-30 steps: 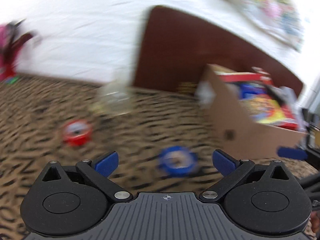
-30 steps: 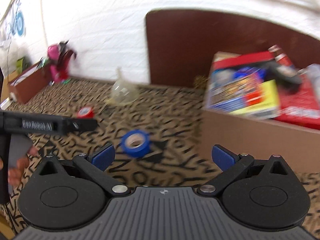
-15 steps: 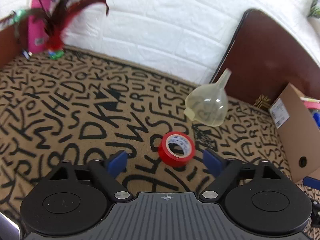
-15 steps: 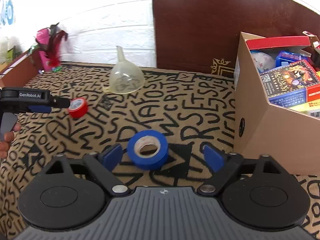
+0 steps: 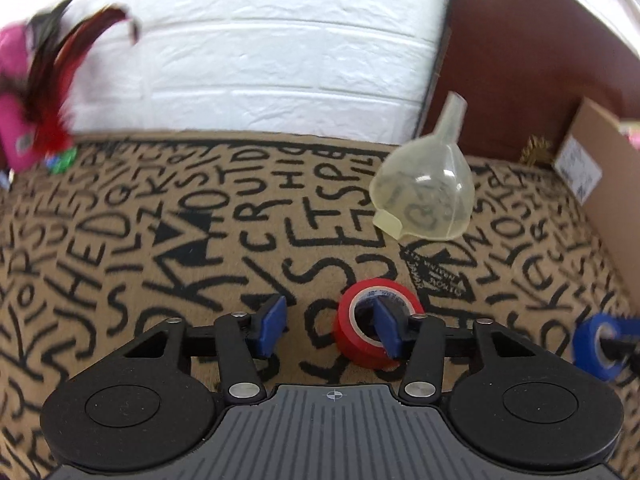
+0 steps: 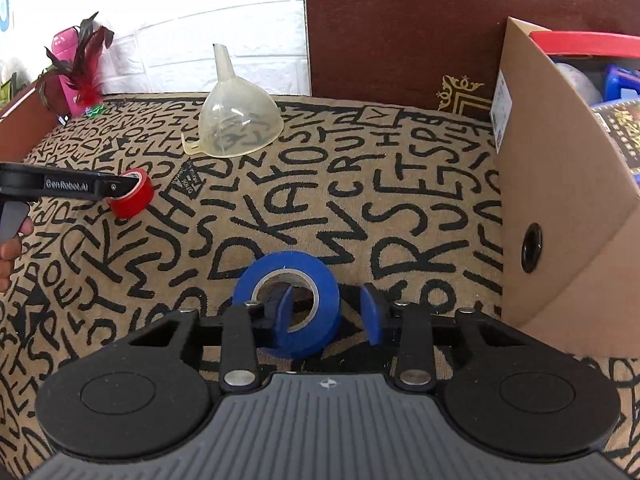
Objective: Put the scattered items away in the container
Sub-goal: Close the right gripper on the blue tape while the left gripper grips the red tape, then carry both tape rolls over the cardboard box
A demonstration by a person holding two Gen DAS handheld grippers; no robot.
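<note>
Your bench [image 6: 400, 184] is covered with a tan cloth printed all over in black letters, and it backs onto a white brick-pattern wall [image 5: 248, 40] with a dark brown panel [image 6: 400, 20] to the right. At the far left corner a pink bottle [image 6: 66, 40] stands by some red and dark feathers [image 6: 86, 76].

The red tape roll [image 5: 370, 322] lies tilted, its hole facing up and towards you. Your left tool [image 5: 330, 330] is spread apart, its right finger down inside that hole and its left finger well outside, so nothing is pinched. The blue tape roll [image 6: 290, 300] leans the same way, hole towards you; your right tool [image 6: 328, 314] is likewise spread, left finger in the hole, right finger outside the rim.

The clear funnel [image 6: 236, 120] sits mouth down beyond both rolls, its spout pointing up and away towards the wall.

The cardboard box [image 6: 560, 200] stands at the right edge, well apart from the rolls. In it you can see a red-edged box, a blue item and a printed package
</note>
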